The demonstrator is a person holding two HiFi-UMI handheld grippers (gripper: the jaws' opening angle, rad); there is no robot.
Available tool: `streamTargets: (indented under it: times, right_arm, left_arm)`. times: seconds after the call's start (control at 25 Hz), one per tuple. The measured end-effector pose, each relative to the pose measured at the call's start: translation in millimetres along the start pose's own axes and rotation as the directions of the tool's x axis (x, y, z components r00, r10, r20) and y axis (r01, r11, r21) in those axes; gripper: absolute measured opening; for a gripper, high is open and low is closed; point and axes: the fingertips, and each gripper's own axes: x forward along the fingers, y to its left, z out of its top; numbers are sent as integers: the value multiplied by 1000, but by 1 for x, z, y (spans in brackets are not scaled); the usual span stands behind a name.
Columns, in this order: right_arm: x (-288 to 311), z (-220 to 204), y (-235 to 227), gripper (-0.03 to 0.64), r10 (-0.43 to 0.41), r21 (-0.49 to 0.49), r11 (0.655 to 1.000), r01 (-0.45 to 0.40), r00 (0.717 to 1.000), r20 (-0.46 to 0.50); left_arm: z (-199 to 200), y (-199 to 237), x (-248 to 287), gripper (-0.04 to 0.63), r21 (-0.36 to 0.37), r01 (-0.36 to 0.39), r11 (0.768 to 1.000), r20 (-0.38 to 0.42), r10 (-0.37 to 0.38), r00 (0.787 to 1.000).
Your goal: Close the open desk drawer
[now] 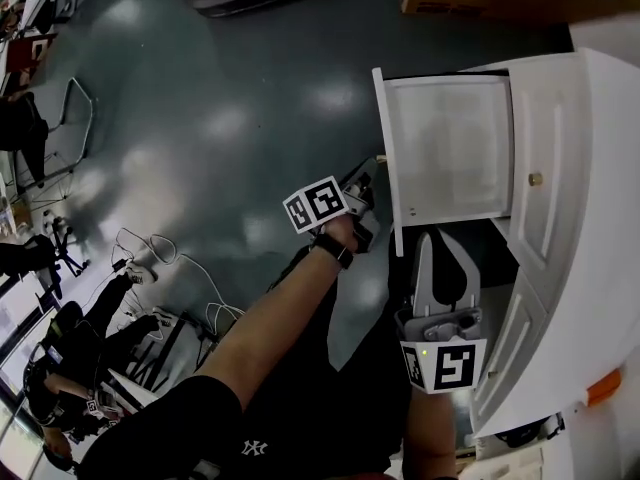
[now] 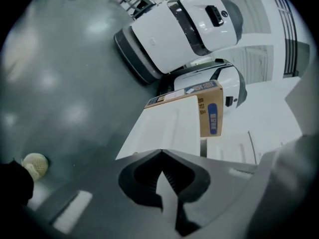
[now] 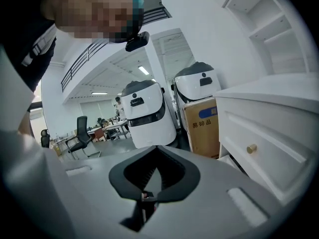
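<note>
In the head view the white desk [image 1: 590,268] stands at the right, and its open drawer [image 1: 445,148] sticks out to the left, showing a bare white inside. The drawer front [image 1: 385,158] faces the floor side. My left gripper [image 1: 366,196] is shut with nothing in it, just outside that front, near its lower end. The left gripper view has the jaws [image 2: 162,153] closed before a white panel [image 2: 164,128]. My right gripper [image 1: 440,234] is shut and holds nothing, pointing up below the drawer. The right gripper [image 3: 157,147] looks along the desk side.
A cardboard box [image 2: 209,108] and white machines [image 2: 184,29] stand beyond the desk. A brass knob [image 3: 251,148] shows on a desk front [image 3: 269,138]. Cables [image 1: 170,258] and chair legs lie on the grey floor [image 1: 200,118] at the left.
</note>
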Motion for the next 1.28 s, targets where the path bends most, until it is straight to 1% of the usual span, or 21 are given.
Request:
streamTargets:
  times: [0.16,0.28,0.56,0.64,0.8,0.96,1.12,1.28]
  right_arm:
    - [-1,2,-9,23,-13,9,1000,13,1000,0]
    - [-5,1,-16,23,-26,14,1000,26,1000,-3]
    - [-15,7,-33,23,-58,22,998,58,998,12]
    - [-18,9,-40,23,-70,28,997,70,997,26]
    - [-29,7,-59,23,-104,23,994,103,994,22]
    - [-33,-2,-79,23,-131,24,991,130,991,19]
    - [-38,-1,-95,23,-147,19,989,146,989,32]
    - [-42,4,-111,23,-156,16,988,156,987,44]
  left_arm:
    - [-4,-5,14,3,-70,13,997,5,-13,1000]
    - [-7,-7,18,0,-134,10,991,19,-8,1000]
    - [-28,-21,49,0,-122,-5,993,-47,-1,999]
    - [-34,-25,61,0,-125,-5,992,-51,-1,999]
    - [-46,-34,87,0,-151,14,988,-60,-23,998]
    - [-58,-40,109,0,-178,19,984,-47,-28,998]
    - [-70,-51,127,2,-176,35,984,-43,-44,998]
    - [-83,-64,146,2,-171,46,984,-57,-57,997]
